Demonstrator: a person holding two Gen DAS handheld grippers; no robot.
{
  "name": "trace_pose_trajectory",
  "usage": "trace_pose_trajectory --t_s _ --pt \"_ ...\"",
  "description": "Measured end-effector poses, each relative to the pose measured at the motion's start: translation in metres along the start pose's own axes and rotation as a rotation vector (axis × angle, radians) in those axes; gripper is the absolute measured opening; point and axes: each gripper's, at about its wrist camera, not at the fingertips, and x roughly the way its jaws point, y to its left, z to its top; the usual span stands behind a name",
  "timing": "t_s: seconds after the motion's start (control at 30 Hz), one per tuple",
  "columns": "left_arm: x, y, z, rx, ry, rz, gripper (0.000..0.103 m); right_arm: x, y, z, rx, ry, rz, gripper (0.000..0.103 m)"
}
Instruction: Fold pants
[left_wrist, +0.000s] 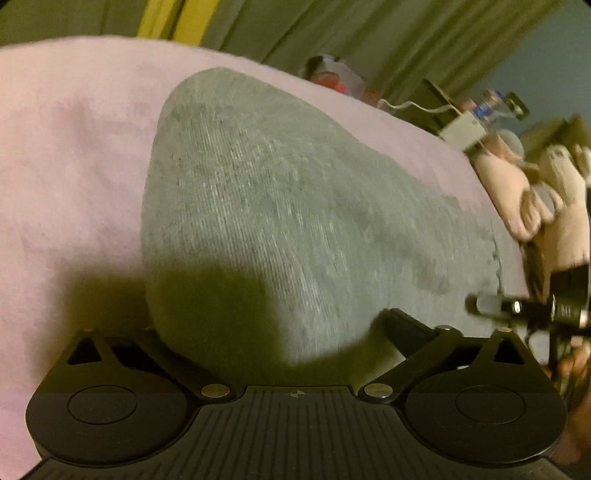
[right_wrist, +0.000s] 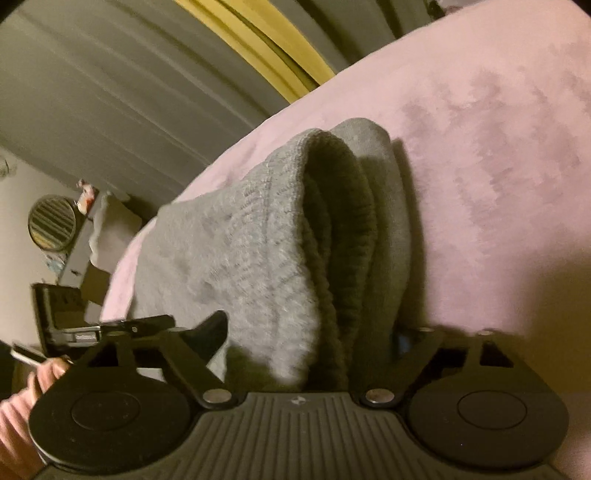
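Grey knit pants (left_wrist: 280, 206) lie folded on a pink blanket (left_wrist: 74, 166). In the left wrist view the left gripper (left_wrist: 273, 332) has its fingers spread wide around the near edge of the cloth; the left finger is hidden under fabric. In the right wrist view the pants (right_wrist: 258, 240) show a thick ribbed waistband end (right_wrist: 340, 229). The right gripper (right_wrist: 314, 332) straddles this end with its jaws wide apart. The right gripper also shows at the right edge of the left wrist view (left_wrist: 517, 306).
Grey-green curtains (right_wrist: 110, 74) with a yellow strip hang behind the bed. A cluttered side table with bottles (left_wrist: 487, 107) and a cable stands beyond the bed. A round mirror (right_wrist: 51, 223) and shelves are to the left. Pink sleeves and a hand (left_wrist: 524, 199) show.
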Motion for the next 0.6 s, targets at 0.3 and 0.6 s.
trace_pose_trajectory --t_s 0.3,0.6 --pt "-0.021 -0.020 -0.006 0.012 -0.086 0.081 0.047 -0.008 0.036 -0.022 -0.173 -0.092 -0.175 0.058" --pt "-0.046 -0.035 -0.001 0.024 -0.163 0.027 0.038 -0.037 0.071 -0.012 -0.232 -0.179 -0.101 0.051"
